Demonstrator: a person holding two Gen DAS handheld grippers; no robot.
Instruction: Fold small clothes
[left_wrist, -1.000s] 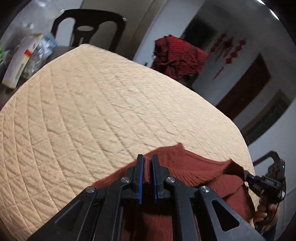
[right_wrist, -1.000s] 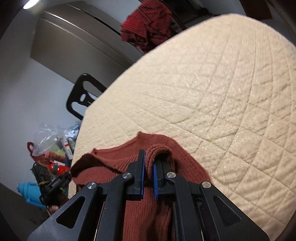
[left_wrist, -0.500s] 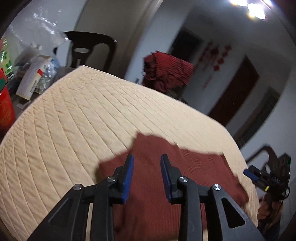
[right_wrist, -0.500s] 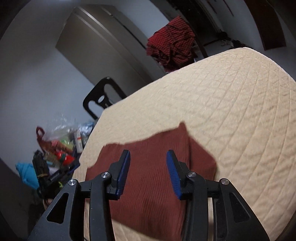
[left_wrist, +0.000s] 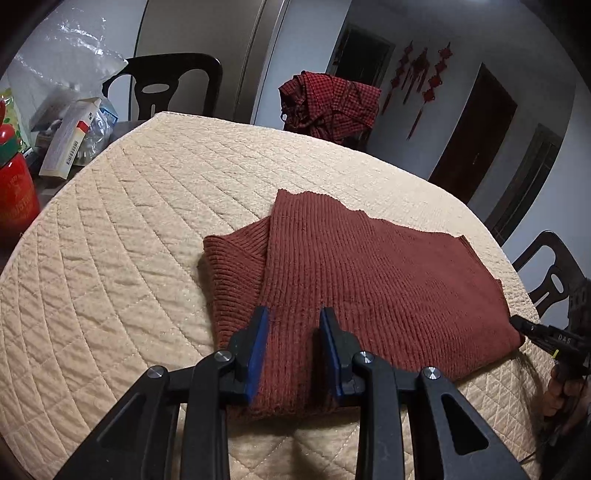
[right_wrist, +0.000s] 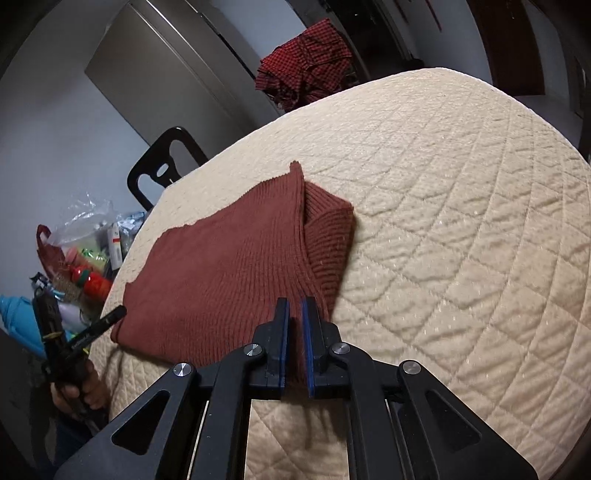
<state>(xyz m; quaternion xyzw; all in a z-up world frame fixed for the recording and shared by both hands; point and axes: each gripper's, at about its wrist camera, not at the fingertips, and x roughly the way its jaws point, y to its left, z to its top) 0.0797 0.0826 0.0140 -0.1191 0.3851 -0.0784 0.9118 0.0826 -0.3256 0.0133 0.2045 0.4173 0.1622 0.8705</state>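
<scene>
Sweater (left_wrist: 369, 280) is lying folded flat on the quilted counter (left_wrist: 129, 240), directly ahead of both tools, at twelve o'clock from each. Its long axis is running crosswise, from three to nine o'clock in either wrist view. The left tool (left_wrist: 294, 325) is hovering over the near edge with its fingers spread apart and nothing between them. The right tool (right_wrist: 295, 314) is sitting at the near edge toward the other end, its fingers drawn almost together; whether any knit is caught between them I cannot tell. A folded-in sleeve is showing at the sweater's right end. Judging from this, each tool is nearest its own end, so another fold would probably be closing end to end.
</scene>
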